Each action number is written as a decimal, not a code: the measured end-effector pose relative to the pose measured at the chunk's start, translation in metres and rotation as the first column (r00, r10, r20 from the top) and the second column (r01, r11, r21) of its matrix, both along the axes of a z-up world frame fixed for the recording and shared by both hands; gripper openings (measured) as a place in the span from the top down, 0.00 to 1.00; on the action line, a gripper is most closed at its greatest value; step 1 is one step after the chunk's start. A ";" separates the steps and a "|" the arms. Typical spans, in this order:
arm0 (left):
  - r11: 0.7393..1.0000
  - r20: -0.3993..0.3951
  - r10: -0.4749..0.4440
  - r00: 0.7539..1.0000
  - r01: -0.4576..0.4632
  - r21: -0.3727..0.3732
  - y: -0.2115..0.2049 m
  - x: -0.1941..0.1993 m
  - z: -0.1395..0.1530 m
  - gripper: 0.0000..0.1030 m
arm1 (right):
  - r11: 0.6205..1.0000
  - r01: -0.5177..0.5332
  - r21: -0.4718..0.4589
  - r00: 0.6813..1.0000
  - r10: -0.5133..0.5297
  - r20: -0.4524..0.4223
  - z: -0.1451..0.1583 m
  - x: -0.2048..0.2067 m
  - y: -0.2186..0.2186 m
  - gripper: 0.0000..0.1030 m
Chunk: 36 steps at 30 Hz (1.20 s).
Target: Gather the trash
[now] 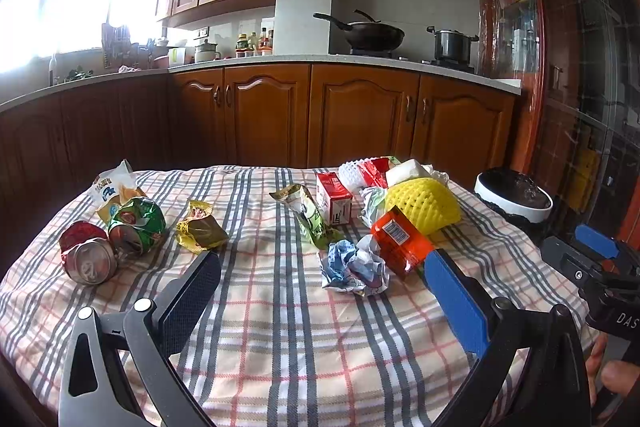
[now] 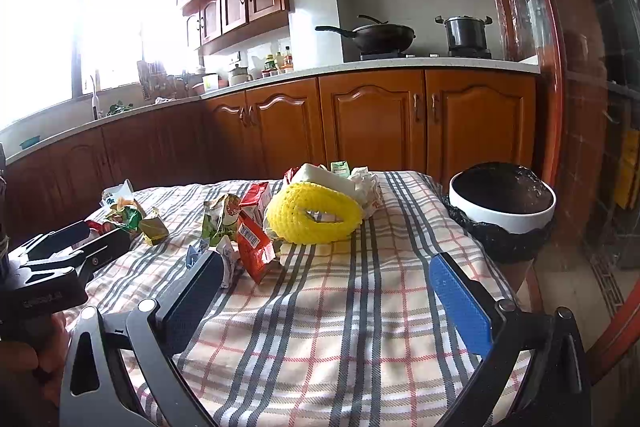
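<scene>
1. Both grippers are hovering low over the near edge of the plaid-cloth-covered surface [image 1: 280, 327], and neither one is holding anything.
2. The left gripper [image 1: 320, 275] has its jaws spread wide, with the crumpled white-and-blue paper wad [image 1: 354, 267] sitting on the cloth just past the gap, around 12 o'clock from it.
3. The right gripper [image 2: 326, 281] has its jaws spread wide too, pointing at bare cloth; the yellow foam fruit net [image 2: 316, 217] is lying at 12 o'clock from it, further back.
4. The trash is all sitting on the cloth. In the left wrist view, a crushed red can [image 1: 86, 253] and a crushed green can [image 1: 136, 223] are touching each other at about 10 o'clock, with a yellow-green snack wrapper [image 1: 200, 231] just beside them.
5. Middle cluster: a small red-and-white drink carton [image 1: 334, 199] is standing upright, a green torn wrapper [image 1: 310, 213] is lying next to it, and an orange-red packet with a barcode [image 1: 400, 241] is leaning against the yellow net.
6. The white round bin with a black liner [image 2: 502, 209] is standing off the surface's far right corner, at 2 o'clock in the right wrist view.
</scene>
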<state>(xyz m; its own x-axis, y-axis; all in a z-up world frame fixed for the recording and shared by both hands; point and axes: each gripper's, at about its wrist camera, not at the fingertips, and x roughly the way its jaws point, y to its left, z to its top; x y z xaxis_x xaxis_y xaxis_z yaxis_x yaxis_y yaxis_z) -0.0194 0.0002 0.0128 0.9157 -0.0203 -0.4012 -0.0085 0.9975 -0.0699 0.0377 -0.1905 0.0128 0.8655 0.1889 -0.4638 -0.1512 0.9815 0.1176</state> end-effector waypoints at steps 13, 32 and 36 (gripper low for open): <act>1.000 0.004 0.003 1.000 -0.003 0.002 0.000 0.001 0.000 0.01 | 1.000 -0.014 0.009 1.000 0.014 0.009 0.002 0.000 0.001 0.00; 1.000 0.003 0.001 1.000 -0.001 0.003 -0.001 0.003 -0.003 0.01 | 1.000 -0.021 0.022 1.000 0.021 0.007 0.003 0.002 0.001 0.00; 1.000 0.000 0.000 1.000 0.000 0.003 -0.001 0.003 -0.004 0.01 | 0.999 -0.023 0.024 1.000 0.023 0.007 0.002 0.002 0.000 0.00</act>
